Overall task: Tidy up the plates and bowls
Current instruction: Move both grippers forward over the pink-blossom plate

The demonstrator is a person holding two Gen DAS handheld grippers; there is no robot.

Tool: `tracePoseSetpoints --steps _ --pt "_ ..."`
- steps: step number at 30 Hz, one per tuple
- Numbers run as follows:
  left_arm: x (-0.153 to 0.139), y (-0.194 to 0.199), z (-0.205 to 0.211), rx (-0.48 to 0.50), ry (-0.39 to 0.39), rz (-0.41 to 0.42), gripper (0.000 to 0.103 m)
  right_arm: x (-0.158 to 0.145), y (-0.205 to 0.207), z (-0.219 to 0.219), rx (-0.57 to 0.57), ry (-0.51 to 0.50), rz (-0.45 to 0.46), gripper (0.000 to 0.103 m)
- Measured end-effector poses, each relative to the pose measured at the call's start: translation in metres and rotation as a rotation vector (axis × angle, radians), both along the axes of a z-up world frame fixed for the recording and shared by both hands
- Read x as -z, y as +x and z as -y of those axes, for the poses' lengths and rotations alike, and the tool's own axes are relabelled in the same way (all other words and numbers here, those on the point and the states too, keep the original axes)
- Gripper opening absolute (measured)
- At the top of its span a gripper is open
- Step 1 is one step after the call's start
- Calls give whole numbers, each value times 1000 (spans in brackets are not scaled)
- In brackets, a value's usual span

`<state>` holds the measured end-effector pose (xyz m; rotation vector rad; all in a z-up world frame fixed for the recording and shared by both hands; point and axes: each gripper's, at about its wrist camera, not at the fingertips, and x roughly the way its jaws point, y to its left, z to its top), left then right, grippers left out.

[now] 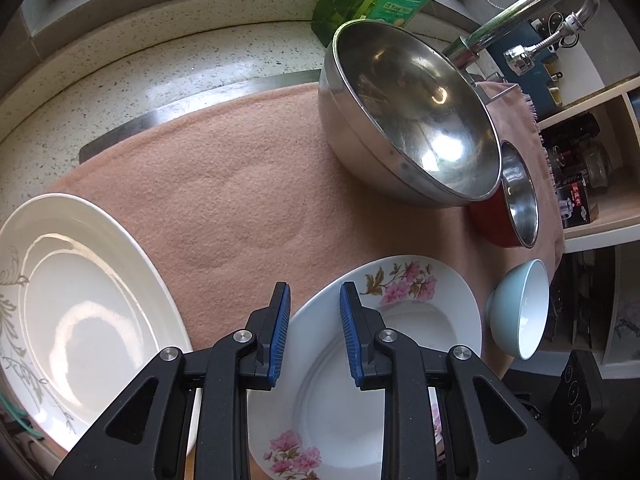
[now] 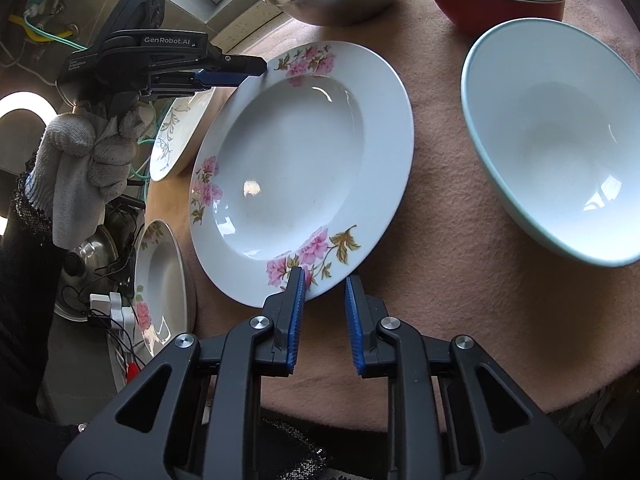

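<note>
The floral soup plate (image 2: 304,168) was seen lying flat, well upward, on the pink cloth (image 2: 440,280) over the bench, left of the pale blue bowl (image 2: 560,140); being round, no long axis could be given. The right tool (image 2: 325,280) was held narrowly parted at the plate's near rim, gripping nothing. The left tool (image 1: 315,292) was likewise parted, empty, above its far rim. A rim grasp was judged the step in hand; closing and lifting would be called for.
</note>
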<state>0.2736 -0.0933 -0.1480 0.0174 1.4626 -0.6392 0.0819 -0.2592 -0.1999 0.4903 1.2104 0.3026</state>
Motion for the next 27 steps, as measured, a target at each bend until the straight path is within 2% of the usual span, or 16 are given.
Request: tracePoseSetpoints --steps 3,7,27 --pt "0 3 3 25 3 -16 24 -1 0 0 -2 -3 0 20" --pt "1 3 1 9 -3 -32 24 -1 0 0 1 -3 -1 20" --pt "1 -24 12 11 23 -21 24 -2 -20 8 -28 -13 -27 20"
